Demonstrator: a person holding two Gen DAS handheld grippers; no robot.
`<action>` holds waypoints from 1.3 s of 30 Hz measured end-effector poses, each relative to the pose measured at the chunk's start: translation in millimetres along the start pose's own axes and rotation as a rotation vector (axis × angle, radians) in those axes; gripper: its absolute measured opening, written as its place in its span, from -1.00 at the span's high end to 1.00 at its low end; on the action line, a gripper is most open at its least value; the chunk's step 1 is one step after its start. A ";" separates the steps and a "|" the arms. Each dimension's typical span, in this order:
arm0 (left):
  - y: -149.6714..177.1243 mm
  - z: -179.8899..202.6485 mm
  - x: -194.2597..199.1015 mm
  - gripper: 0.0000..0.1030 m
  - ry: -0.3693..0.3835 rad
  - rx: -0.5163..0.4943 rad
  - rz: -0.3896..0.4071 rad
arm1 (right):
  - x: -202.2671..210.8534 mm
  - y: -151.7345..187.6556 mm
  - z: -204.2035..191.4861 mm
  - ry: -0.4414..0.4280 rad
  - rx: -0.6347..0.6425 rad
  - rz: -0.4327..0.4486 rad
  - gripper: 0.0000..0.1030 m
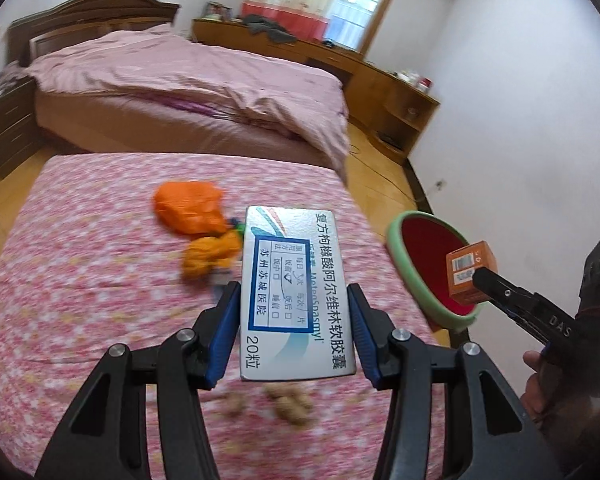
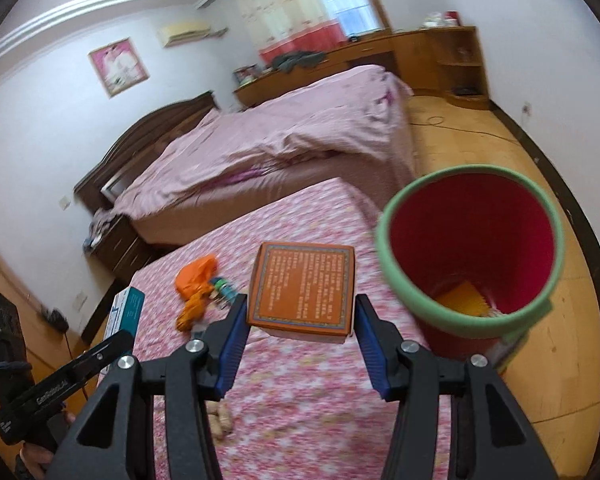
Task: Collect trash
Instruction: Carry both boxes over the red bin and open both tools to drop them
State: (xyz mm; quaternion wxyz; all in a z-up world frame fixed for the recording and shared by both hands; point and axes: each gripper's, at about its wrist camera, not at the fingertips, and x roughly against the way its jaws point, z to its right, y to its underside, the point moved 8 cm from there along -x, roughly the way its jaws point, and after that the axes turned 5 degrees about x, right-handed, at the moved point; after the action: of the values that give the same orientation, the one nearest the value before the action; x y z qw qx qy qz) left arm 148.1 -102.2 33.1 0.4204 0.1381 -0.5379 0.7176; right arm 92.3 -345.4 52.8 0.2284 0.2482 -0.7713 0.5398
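My left gripper (image 1: 294, 320) is shut on a silver-white medicine box (image 1: 294, 292) with blue print, held above the pink floral bed (image 1: 80, 280). My right gripper (image 2: 300, 340) is shut on an orange box (image 2: 302, 288), held above the bed's right edge, left of the bin. The red bin with a green rim (image 2: 472, 256) stands on the floor beside the bed; it holds some yellow scrap. In the left wrist view the orange box (image 1: 470, 272) hangs over the bin's mouth (image 1: 432, 264). An orange bag (image 1: 192, 208), orange peel (image 1: 208, 258) and peanut shells (image 1: 292, 400) lie on the bed.
A second bed with a pink quilt (image 1: 188, 80) stands behind. A long wooden desk and shelf (image 1: 396, 96) runs along the far wall. A dark nightstand (image 1: 8, 124) is at the left. A small bottle (image 2: 224, 290) lies by the orange bag. Wooden floor (image 2: 472, 136) surrounds the bin.
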 end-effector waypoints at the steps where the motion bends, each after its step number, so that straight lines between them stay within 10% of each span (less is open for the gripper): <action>1: 0.1 9.0 -4.2 -0.02 0.009 -0.011 -0.007 | 2.7 -1.1 8.6 0.010 -0.013 0.005 -0.06; 22: 2.8 178.1 -147.2 -0.03 0.128 -0.252 -0.190 | -11.8 -22.3 176.5 0.104 -0.260 -0.005 -0.11; 39: -1.9 183.6 -171.2 -0.11 0.103 -0.205 -0.224 | -22.2 -16.2 207.6 0.083 -0.333 -0.011 -0.13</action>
State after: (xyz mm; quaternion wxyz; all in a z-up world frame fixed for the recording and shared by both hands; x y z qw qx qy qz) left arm 207.1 -343.0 -6.6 0.5366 0.1165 -0.5672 0.6138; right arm 102.1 -543.6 -14.3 0.3010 0.1884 -0.8385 0.4132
